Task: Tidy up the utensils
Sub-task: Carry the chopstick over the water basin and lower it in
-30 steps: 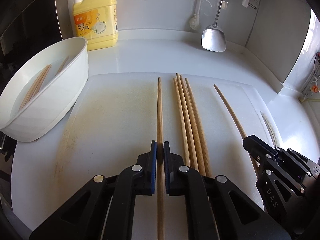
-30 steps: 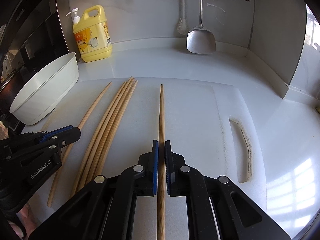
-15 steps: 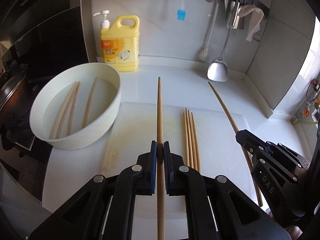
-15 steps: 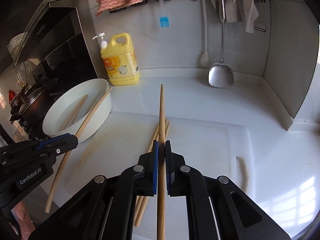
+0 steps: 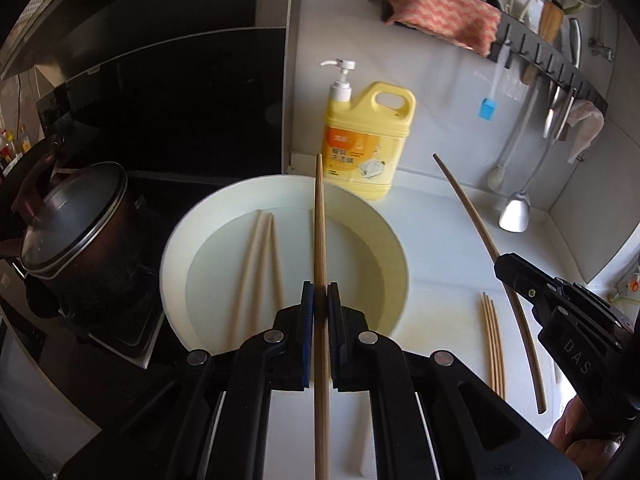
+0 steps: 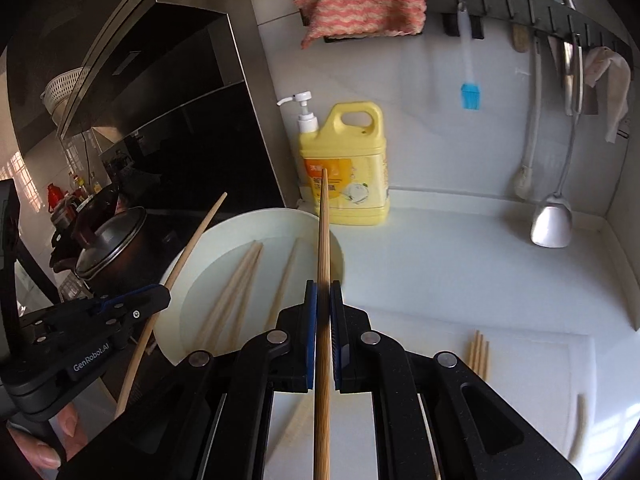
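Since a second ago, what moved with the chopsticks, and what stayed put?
Both grippers, left and right, lifted their chopsticks off the white board toward the bowl. Neither let go. Three chopsticks stayed on the board, three in the bowl.

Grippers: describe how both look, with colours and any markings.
The left gripper and the right gripper are alike: matte black angular bodies, silver rivets, blue pads inside the fingertips. The left's side reads "GenRobot.AI" in white; the right's reads "DAS". No cables or sleeves show.
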Action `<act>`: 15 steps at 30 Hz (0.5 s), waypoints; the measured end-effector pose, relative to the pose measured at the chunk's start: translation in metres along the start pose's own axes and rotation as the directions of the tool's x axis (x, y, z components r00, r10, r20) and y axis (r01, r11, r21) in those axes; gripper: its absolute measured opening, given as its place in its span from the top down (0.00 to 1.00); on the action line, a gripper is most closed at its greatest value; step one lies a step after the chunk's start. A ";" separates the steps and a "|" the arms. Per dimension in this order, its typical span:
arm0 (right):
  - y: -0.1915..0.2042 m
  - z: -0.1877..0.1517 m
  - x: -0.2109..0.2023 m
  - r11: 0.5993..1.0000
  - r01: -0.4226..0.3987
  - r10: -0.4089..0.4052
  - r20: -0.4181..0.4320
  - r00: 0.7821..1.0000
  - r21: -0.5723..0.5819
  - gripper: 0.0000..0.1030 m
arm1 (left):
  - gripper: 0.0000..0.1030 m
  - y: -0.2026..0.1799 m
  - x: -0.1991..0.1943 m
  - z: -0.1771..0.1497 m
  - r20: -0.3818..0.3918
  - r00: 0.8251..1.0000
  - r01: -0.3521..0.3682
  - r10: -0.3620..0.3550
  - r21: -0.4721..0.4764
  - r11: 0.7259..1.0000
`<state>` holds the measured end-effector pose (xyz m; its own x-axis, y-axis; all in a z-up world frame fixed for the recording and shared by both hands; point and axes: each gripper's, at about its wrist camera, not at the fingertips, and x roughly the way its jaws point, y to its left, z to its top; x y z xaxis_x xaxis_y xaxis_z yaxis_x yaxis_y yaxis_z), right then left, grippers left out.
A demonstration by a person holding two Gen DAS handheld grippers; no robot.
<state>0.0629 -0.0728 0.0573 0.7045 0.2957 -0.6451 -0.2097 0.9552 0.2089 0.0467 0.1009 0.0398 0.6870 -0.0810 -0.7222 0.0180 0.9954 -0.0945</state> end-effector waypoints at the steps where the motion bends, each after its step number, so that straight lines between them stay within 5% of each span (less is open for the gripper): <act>1: 0.010 0.006 0.011 1.000 -0.002 0.002 -0.006 1.000 -0.003 0.94 | 0.93 0.011 0.006 0.005 0.001 1.000 -0.001 0.001 -0.002 1.000; 15: 0.070 0.029 0.137 0.997 -0.010 0.024 -0.185 0.982 0.076 0.94 | 0.93 0.080 0.101 0.040 -0.133 0.988 0.078 -0.079 -0.014 0.997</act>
<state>0.1644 0.0347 0.0047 0.5613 0.3158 -0.7650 -0.1648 0.9485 0.2707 0.1465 0.1743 -0.0129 0.5810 -0.1654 -0.7969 0.0610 0.9852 -0.1600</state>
